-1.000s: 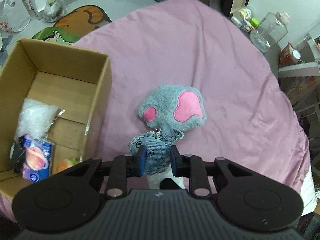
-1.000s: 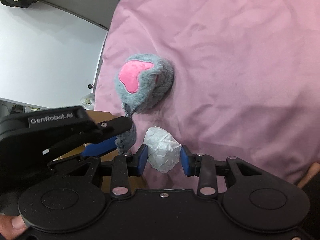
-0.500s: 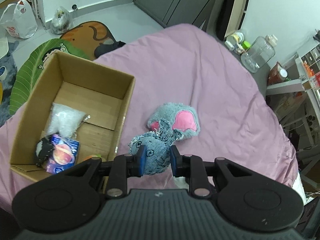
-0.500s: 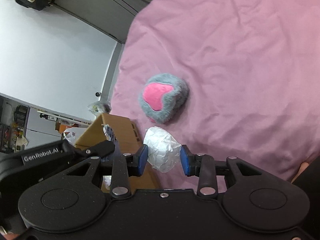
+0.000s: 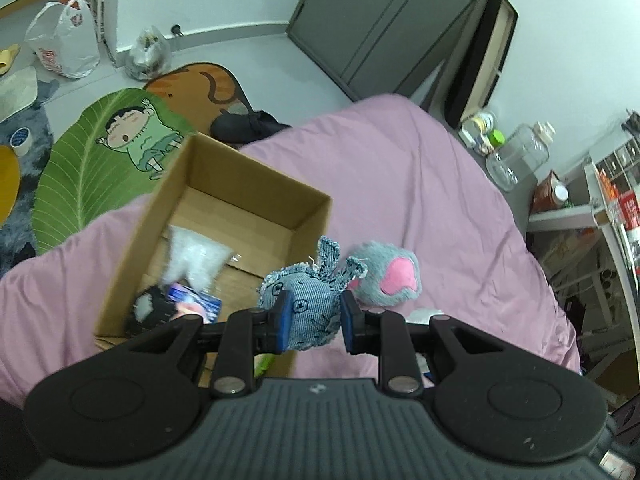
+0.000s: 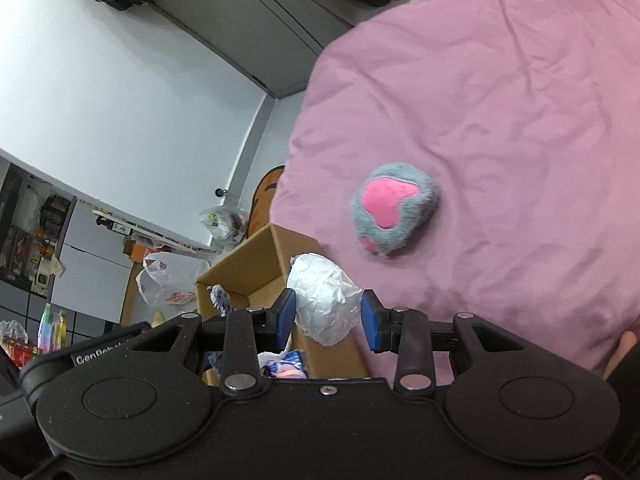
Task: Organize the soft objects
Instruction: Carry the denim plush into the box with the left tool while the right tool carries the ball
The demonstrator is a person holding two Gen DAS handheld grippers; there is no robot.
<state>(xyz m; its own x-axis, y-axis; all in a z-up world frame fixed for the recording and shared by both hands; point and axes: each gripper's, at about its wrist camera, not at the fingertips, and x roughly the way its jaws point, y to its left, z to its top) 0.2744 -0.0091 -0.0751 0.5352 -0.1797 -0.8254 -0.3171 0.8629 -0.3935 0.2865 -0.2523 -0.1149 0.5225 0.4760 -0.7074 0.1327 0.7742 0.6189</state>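
My left gripper is shut on a blue denim stuffed toy, held in the air beside the right wall of an open cardboard box. My right gripper is shut on a crumpled white paper wad, lifted above the pink bedspread near the box. A grey plush paw with pink pads lies on the spread to the right of the box, and shows in the right wrist view as the plush paw. The left gripper's body sits at the lower left there.
Inside the box lie a clear plastic bag, a blue packet and a dark fuzzy item. Cartoon floor mats, plastic bags and a clear jug surround the bed. Shelves stand at right.
Both grippers have risen with their loads. The left gripper carried the denim toy off the plush paw toward the box. The box and plush paw now look farther below.
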